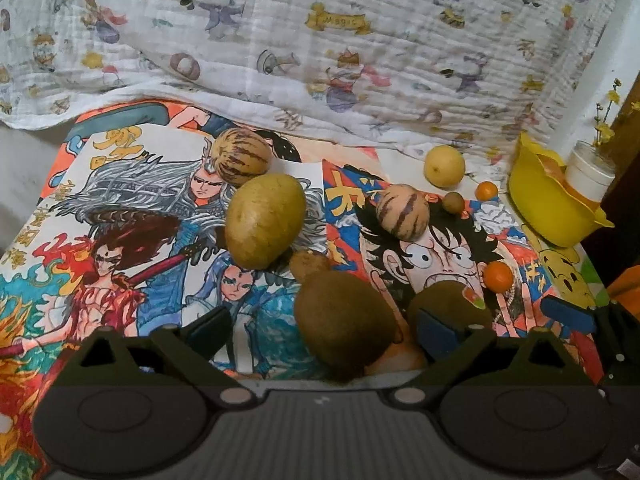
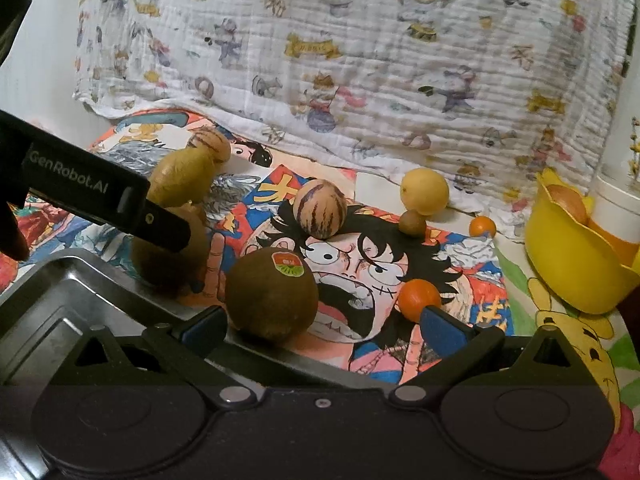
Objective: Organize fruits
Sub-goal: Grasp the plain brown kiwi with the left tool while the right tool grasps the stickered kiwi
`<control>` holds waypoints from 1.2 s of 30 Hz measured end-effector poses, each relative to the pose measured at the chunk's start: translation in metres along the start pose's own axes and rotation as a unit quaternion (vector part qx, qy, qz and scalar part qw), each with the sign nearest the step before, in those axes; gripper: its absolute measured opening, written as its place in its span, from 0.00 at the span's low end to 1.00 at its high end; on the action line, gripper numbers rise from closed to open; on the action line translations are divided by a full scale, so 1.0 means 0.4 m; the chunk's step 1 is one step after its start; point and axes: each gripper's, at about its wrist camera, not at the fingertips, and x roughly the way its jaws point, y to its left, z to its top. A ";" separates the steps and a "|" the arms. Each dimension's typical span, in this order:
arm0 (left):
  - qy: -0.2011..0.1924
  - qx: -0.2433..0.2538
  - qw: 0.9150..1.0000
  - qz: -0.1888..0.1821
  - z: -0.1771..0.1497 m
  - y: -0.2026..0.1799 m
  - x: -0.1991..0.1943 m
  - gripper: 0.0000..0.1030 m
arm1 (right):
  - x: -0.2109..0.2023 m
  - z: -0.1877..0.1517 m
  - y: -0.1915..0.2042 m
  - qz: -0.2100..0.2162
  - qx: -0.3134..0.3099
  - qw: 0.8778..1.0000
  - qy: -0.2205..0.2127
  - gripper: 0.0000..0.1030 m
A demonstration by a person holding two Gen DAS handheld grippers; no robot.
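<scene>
While both grippers hang low over the table, fruit lies scattered across bright cartoon drawings (image 1: 132, 200). The left gripper (image 1: 324, 330) stands spread wide with a brown kiwi (image 1: 344, 324) between its fingers, and I see neither pad pressing on it. A second kiwi (image 2: 272, 294), the one with a sticker, sits between the blue pads of the right gripper (image 2: 324, 326), whose jaws are also spread and clear of it. Beyond the first kiwi lies a mango (image 1: 264, 220), and behind that a striped melon (image 1: 240, 156). Another striped melon (image 2: 319, 209) rests on the drawn face, near a lemon (image 2: 425, 191) with a small brown fruit (image 2: 412, 223) just in front of it. Two small oranges (image 2: 419, 298) (image 2: 482, 227) lie well apart on the right. A yellow bowl (image 2: 568, 268) stands at the far right with a fruit inside it, and a printed cloth (image 2: 360, 60) drapes behind everything. A metal tray (image 2: 60, 320) sits near me, below the left gripper.
</scene>
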 end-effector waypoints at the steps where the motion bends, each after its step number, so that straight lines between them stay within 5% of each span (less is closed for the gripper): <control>1: 0.001 -0.001 1.000 -0.001 0.002 0.003 0.004 0.92 | 0.007 0.002 -0.003 0.003 0.002 1.000 0.002 0.97; 12: 0.017 -0.017 0.999 -0.042 -0.001 0.021 0.036 0.77 | 0.045 0.013 -0.001 0.048 0.004 0.999 0.014 0.89; 21: 0.033 -0.053 0.993 -0.097 0.004 0.044 0.056 0.59 | 0.066 0.023 0.014 0.076 -0.015 0.997 0.012 0.71; 25: 0.035 -0.063 0.992 -0.108 0.003 0.053 0.063 0.58 | 0.072 0.024 0.022 0.087 -0.017 0.996 0.013 0.60; 36: 0.029 -0.086 0.990 -0.111 0.003 0.060 0.069 0.58 | 0.071 0.023 0.025 0.086 -0.018 0.996 0.008 0.59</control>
